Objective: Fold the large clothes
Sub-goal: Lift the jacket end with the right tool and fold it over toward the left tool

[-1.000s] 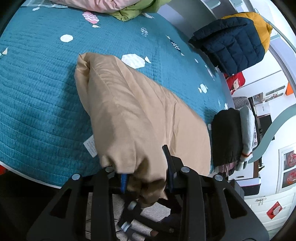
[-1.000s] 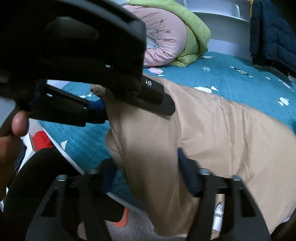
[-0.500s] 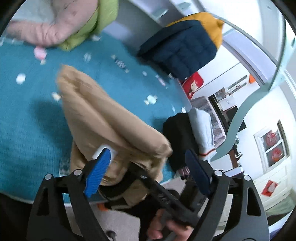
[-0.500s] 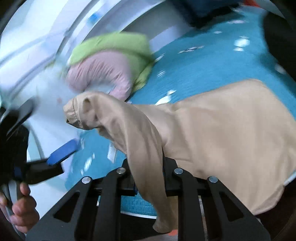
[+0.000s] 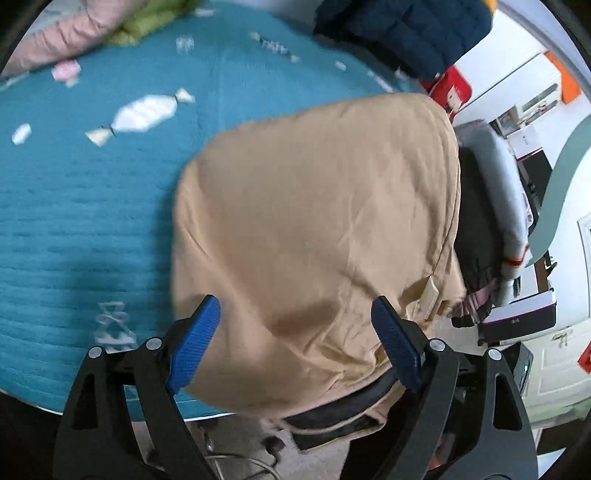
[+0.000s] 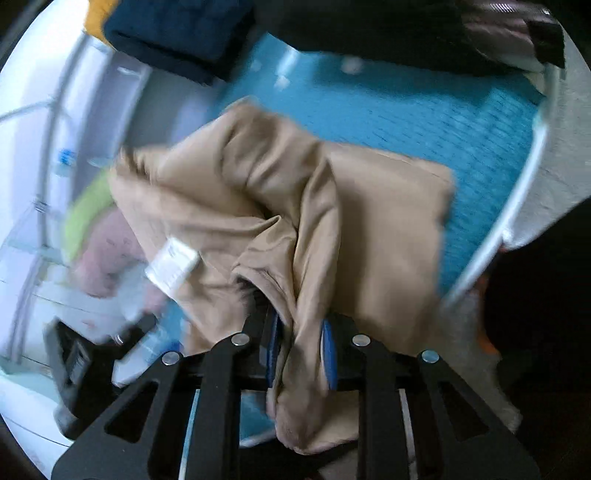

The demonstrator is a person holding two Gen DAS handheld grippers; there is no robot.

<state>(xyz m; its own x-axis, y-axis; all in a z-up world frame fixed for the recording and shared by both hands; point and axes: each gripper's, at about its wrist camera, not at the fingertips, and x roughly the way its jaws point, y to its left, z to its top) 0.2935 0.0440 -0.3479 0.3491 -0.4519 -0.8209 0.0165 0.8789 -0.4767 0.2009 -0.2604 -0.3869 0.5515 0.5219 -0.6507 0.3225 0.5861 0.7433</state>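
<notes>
A large tan garment (image 5: 317,229) lies bunched and partly doubled over on the teal quilted bed (image 5: 92,192), hanging over its near edge. My left gripper (image 5: 295,339) is open, its blue pads (image 5: 192,343) spread wide on either side of the cloth without pinching it. My right gripper (image 6: 301,350) is shut on a gathered fold of the tan garment (image 6: 288,206) and holds it lifted; a white care label (image 6: 171,266) shows on the raised cloth. Both views are motion-blurred.
A navy and yellow puffer jacket (image 5: 406,33) lies at the bed's far side. A pink and green bundle (image 5: 92,26) sits at the far left. Dark and grey clothes (image 5: 491,229) are stacked at the right. The bed's white rim (image 6: 517,206) borders the floor.
My left gripper let go of the tan garment and opened wide. My right gripper closed on a fold and swung it across the bed, doubling the cloth over.
</notes>
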